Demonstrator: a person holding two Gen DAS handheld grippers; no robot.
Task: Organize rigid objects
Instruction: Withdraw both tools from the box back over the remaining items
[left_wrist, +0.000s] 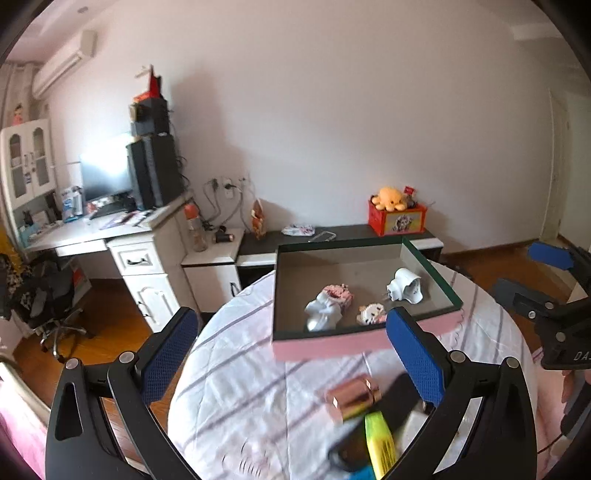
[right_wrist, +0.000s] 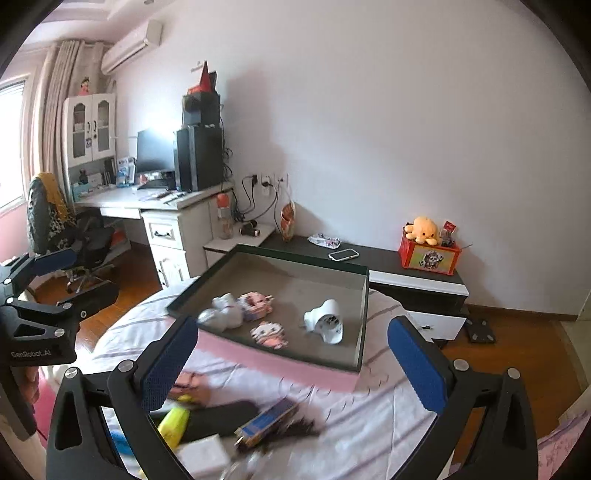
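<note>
Both tongs spread wide, holding nothing
Left tongs (left_wrist: 291, 363) and right tongs (right_wrist: 293, 363) hover above the striped round surface (left_wrist: 236, 354), near the pink-sided open cardboard box (left_wrist: 332, 345).

A home bedroom: computer desk (right_wrist: 147, 201), air conditioner (right_wrist: 133, 46), plush octopus (right_wrist: 423, 229), cloth-covered table (right_wrist: 369, 424).

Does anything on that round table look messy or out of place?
Yes. The pink box holds only a few small items, among them a white plug adapter tipped on its side. A yellow highlighter and a rose-gold case lie jumbled outside it.
</note>
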